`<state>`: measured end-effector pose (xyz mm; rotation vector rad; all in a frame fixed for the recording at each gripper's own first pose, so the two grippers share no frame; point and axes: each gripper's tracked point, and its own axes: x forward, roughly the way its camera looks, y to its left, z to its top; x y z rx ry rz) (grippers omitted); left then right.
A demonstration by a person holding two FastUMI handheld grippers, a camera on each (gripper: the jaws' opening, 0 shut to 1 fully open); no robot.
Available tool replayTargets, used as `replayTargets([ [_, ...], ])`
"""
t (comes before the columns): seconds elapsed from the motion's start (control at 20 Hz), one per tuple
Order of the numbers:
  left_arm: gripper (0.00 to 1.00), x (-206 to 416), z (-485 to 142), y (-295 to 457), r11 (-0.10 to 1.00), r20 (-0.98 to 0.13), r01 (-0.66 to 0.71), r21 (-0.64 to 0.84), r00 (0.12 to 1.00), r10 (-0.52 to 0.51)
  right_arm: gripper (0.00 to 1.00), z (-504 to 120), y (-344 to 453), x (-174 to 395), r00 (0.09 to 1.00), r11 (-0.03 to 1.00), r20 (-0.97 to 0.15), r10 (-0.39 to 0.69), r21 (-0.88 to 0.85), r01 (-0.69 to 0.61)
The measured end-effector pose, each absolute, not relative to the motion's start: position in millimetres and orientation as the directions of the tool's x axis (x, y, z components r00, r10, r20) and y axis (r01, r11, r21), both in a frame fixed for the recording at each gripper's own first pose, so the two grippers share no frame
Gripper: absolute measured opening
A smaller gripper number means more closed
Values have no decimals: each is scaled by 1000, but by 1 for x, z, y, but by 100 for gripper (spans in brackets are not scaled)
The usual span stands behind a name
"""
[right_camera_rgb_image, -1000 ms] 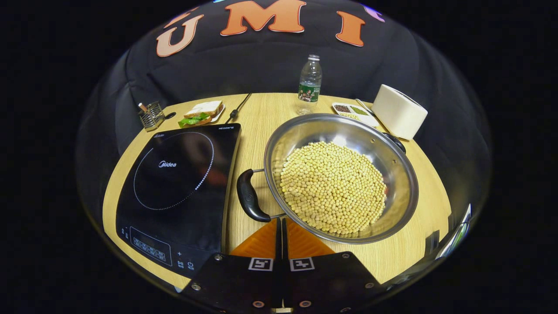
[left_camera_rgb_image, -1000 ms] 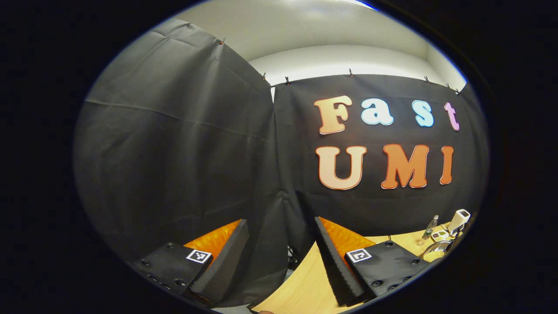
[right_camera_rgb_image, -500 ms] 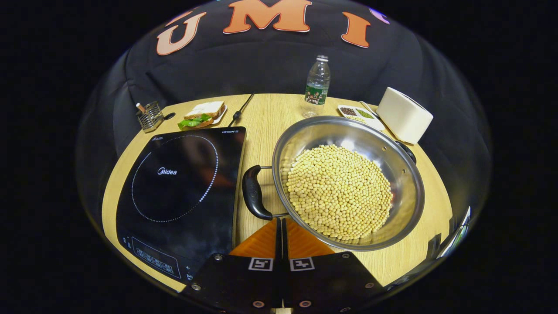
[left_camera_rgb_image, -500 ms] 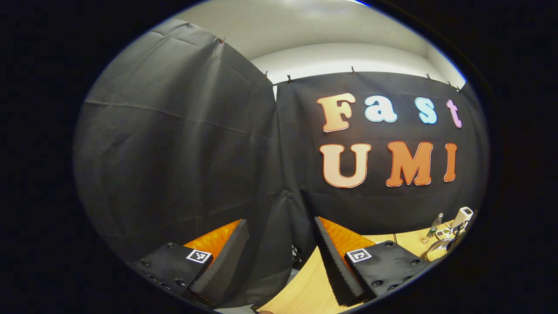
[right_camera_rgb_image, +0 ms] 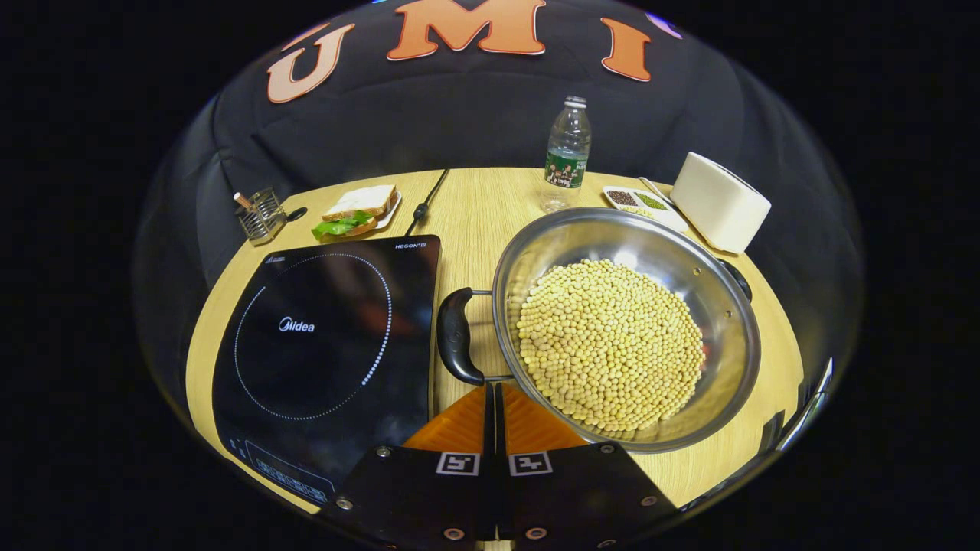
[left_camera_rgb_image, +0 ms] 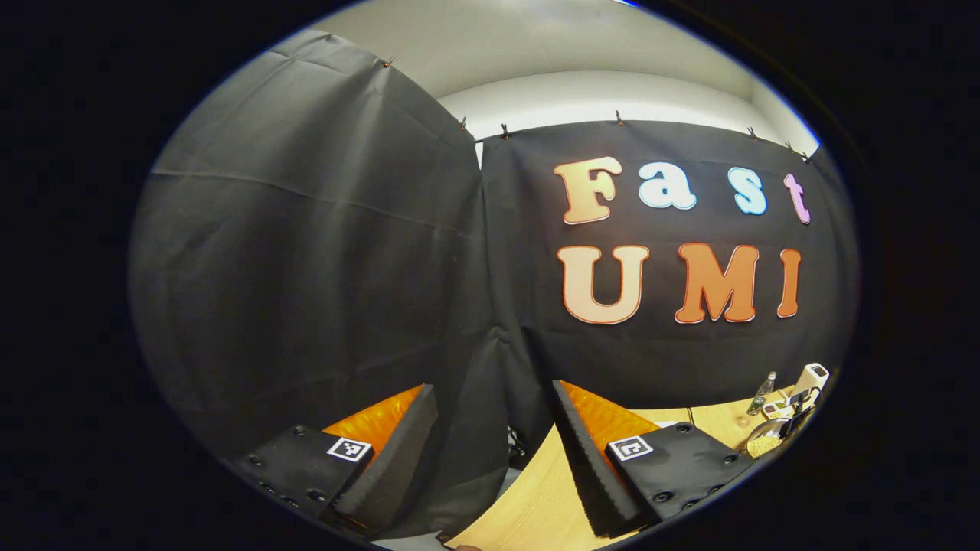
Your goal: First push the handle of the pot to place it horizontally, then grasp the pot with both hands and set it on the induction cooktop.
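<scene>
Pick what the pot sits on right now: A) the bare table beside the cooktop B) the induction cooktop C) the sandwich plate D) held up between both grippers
A: the pot rests on the table, right of the induction cooktop, its near handle beside the cooktop's edge.

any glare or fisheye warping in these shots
Right gripper view: glare spot on the pot wall above the beans, faint reflections on the cooktop, and the table edge bows. Left gripper view: the ceiling is bright and the cloth seams curve.

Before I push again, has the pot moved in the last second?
Yes. The pot has turned: its near handle sits closer to the cooktop's edge, its far handle has swung away from the white box.
</scene>
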<state>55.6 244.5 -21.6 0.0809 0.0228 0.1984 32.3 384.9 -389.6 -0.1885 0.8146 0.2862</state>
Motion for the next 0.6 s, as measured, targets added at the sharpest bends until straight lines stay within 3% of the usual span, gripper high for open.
replayTargets([
  [0.3, 96, 71, -38, 214, 988, -49, -130, 86, 990, 134, 0, -390, 397, 45, 663, 948, -724, 191, -40, -317],
  [0.6, 97, 97, -78, 136, 1000, -119, 11, 28, 993, -7, 0, -367, 392, 48, 678, 950, -692, 247, 34, -311],
])
